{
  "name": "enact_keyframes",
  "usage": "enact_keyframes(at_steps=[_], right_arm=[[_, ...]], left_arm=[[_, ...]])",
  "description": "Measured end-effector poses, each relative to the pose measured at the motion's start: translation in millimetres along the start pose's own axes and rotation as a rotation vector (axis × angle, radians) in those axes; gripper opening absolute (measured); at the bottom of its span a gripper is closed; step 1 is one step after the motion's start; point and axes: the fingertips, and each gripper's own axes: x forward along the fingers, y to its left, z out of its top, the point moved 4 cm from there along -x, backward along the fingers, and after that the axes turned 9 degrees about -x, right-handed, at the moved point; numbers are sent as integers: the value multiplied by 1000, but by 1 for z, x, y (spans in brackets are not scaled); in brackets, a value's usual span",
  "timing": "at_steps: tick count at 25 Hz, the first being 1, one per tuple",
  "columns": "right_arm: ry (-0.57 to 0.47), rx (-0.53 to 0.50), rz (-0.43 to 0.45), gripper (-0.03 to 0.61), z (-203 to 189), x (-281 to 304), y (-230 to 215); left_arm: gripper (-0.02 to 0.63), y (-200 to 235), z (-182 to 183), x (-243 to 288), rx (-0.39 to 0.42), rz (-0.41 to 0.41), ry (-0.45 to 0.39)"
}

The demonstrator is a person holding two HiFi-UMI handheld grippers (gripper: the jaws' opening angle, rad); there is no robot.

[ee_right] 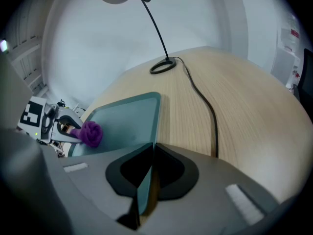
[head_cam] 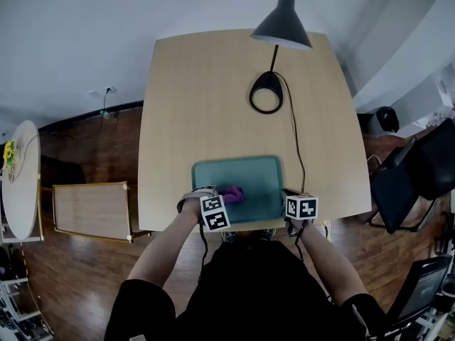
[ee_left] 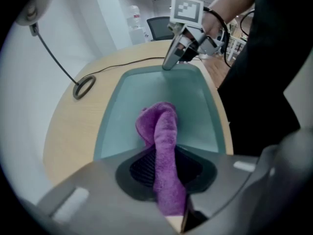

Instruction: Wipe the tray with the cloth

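Note:
A teal tray (head_cam: 256, 180) lies at the near edge of the light wooden table, also seen as the tray (ee_left: 146, 92) and the tray (ee_right: 122, 116). A purple cloth (head_cam: 233, 194) rests on its near left part. My left gripper (head_cam: 220, 203) is shut on the cloth (ee_left: 164, 151), whose bunched end presses on the tray floor. The cloth (ee_right: 90, 133) shows in the right gripper view too, with the left gripper (ee_right: 68, 131) behind it. My right gripper (head_cam: 290, 206) is shut on the tray's near right rim (ee_right: 145, 180); the right gripper (ee_left: 171, 62) shows at the tray's far corner.
A black desk lamp (head_cam: 281, 20) stands at the table's far side, its round base (head_cam: 266, 94) and cord (head_cam: 295, 141) running past the tray's right side. A small wooden table (head_cam: 92, 208) sits left, black chairs (head_cam: 409, 176) right.

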Motion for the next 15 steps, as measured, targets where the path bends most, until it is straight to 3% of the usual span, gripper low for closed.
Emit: enact_keyframes(at_steps=[4,8,15], right_arm=[[3,-1,0,21,0,2,0],[6,-4,-2,21,1,2,-3],[9,-9,-2,21,2,2,-1]], left_arm=[[104,-40,-12,-5,-33,-48,-26],[104,-67,-22,-9,-14,-124,-5],[104,-59,-34,-14,5,-150,28]])
